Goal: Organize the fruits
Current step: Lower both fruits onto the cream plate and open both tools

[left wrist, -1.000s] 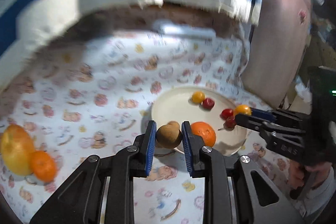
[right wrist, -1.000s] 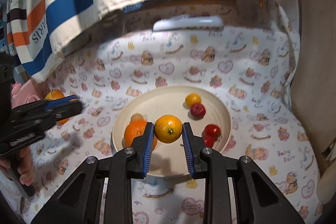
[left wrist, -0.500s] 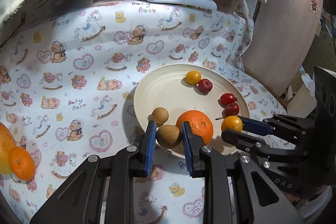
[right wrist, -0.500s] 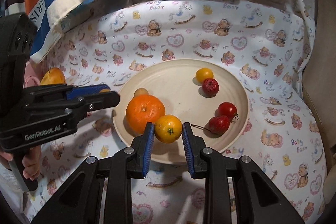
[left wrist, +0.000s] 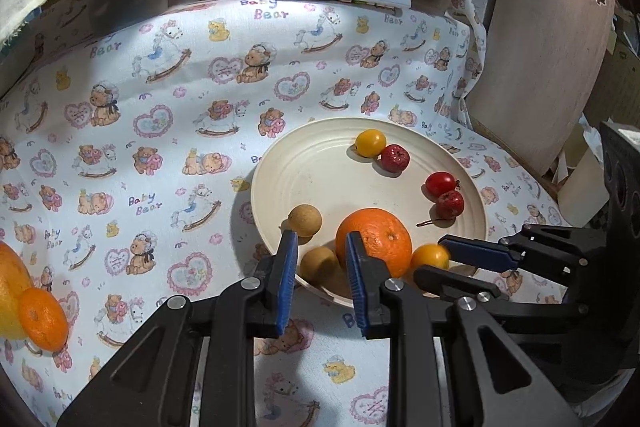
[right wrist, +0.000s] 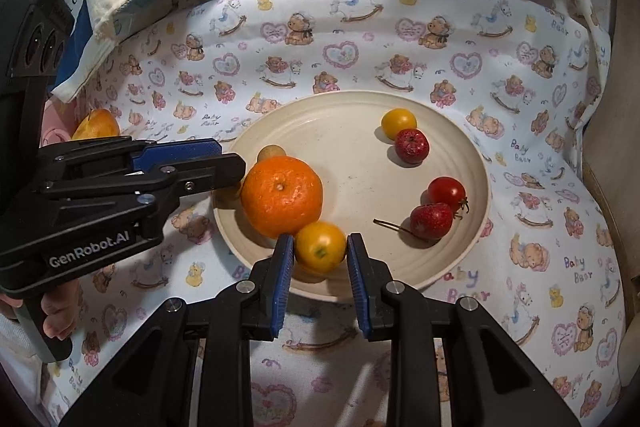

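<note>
Two handheld grippers meet over a cream ribbed round plate (right wrist: 460, 147) on a bear-print white cloth (left wrist: 160, 131). The left gripper (left wrist: 322, 267), at the plate's near left rim, is clenched on a small tan round fruit (left wrist: 318, 264); the right gripper (right wrist: 320, 259), at the near rim beside it, grasps a small yellow-orange round fruit (right wrist: 320, 247). Each fruit sits squarely between its blue pads, low over the plate, so the coming move looks like a simple release; whether either fruit already rests on the plate is hard to tell. A large orange (right wrist: 282, 195) lies between the two held fruits, touching the yellow one. Both fruits are round, with no long axis to align. Farther on the plate lie small red and yellow fruits; a second orange (left wrist: 42, 319) and a large yellow fruit (left wrist: 10, 287) wait on the cloth at the far left, nearer the left gripper.
</note>
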